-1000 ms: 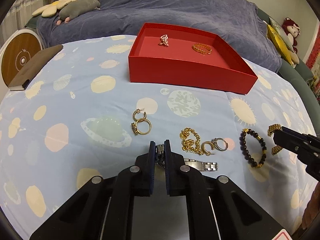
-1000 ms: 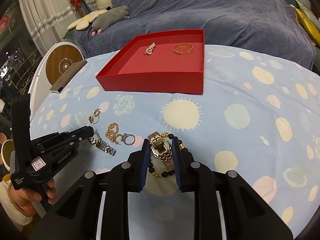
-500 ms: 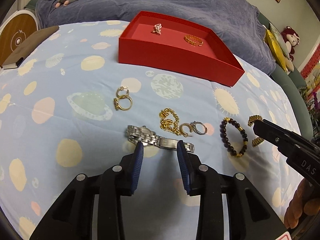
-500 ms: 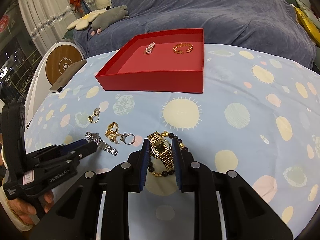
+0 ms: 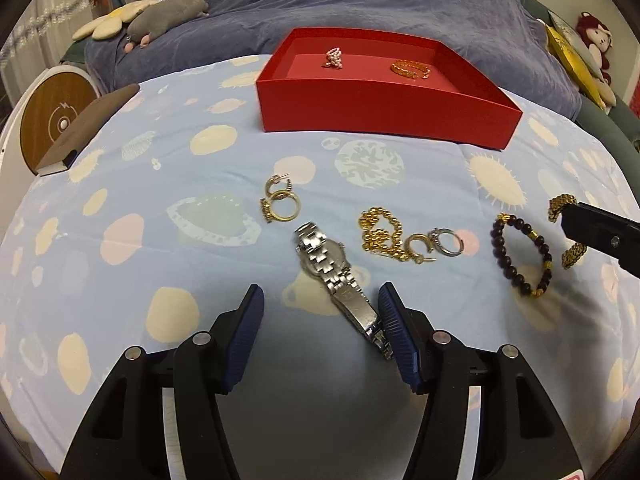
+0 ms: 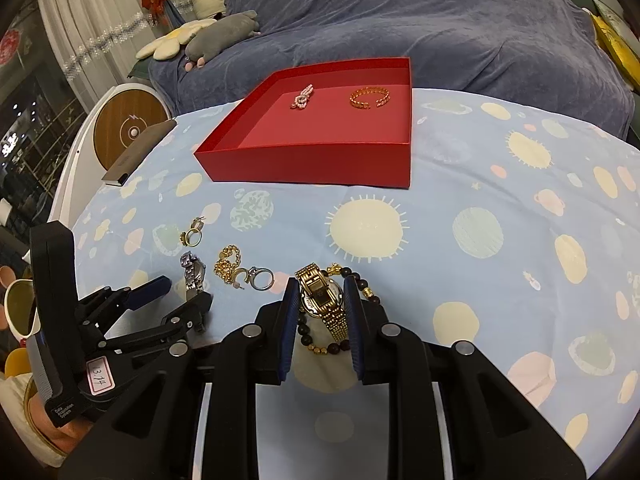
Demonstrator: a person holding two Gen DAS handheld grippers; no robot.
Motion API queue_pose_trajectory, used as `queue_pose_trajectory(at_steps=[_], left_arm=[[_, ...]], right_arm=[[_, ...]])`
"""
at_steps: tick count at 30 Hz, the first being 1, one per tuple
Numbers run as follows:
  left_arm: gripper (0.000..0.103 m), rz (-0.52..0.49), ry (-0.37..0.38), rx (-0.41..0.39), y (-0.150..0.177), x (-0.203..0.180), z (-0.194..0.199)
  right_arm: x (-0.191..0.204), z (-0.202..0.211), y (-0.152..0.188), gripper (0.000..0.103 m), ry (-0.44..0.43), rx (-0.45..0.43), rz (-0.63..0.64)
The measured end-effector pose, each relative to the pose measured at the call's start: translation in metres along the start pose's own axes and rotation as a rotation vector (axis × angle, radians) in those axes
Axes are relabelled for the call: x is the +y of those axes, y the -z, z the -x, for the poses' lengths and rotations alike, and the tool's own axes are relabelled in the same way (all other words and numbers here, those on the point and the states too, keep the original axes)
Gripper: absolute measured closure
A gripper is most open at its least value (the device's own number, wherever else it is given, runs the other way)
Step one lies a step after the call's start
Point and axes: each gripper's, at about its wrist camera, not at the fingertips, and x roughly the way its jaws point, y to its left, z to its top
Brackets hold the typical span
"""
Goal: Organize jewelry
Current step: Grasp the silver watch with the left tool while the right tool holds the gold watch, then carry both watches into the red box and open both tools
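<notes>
The silver watch (image 5: 332,276) lies diagonally on the planet-print cloth between the fingers of my left gripper (image 5: 320,292). The jaws are opening, and the strap end rests by the right finger without being pressed. My right gripper (image 6: 321,286) is shut on the gold watch (image 6: 320,300), just over the dark bead bracelet (image 6: 320,346). The red box (image 5: 384,108) stands beyond and holds a pink bead piece (image 5: 334,58) and a gold bangle (image 5: 410,69). In the left wrist view the right gripper's finger (image 5: 600,236) hides part of the gold watch (image 5: 562,206).
Loose on the cloth lie gold rings (image 5: 280,204), a gold chain (image 5: 378,236), a gold hoop earring (image 5: 418,248) and a silver ring (image 5: 448,242). A brown book (image 5: 86,128) lies at the left edge. A blue-covered bed with plush toys is behind.
My left gripper has spread its jaws and let go of the silver watch, which now lies turned diagonally on the cloth. The right gripper stays shut on the gold watch.
</notes>
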Motion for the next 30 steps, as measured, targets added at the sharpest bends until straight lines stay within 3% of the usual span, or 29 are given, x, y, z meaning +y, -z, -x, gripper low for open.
queue_pose_trajectory(at_steps=[2, 8, 13, 16, 23, 30], left_arm=[[0.046, 0.019, -0.024, -0.005, 0.001, 0.009, 0.000], [0.065, 0.015, -0.038, -0.033, -0.001, 0.013, -0.001], [0.069, 0.006, -0.013, -0.043, -0.007, 0.010, -0.003], [0.093, -0.013, 0.018, -0.049, -0.010, 0.006, -0.004], [0.095, 0.052, 0.128, -0.012, -0.016, 0.013, -0.002], [0.095, 0.084, 0.199, -0.037, -0.023, 0.015, 0.017]], right_arm=[[0.001, 0.001, 0.000, 0.081, -0.002, -0.002, 0.002], [0.006, 0.000, 0.000, 0.081, -0.007, 0.001, 0.011], [0.009, -0.001, 0.000, 0.081, -0.009, 0.004, 0.016], [0.009, -0.002, 0.000, 0.081, -0.009, 0.007, 0.015], [0.008, -0.002, -0.002, 0.081, -0.013, 0.001, 0.010], [0.009, 0.003, -0.006, 0.081, -0.017, -0.013, 0.010]])
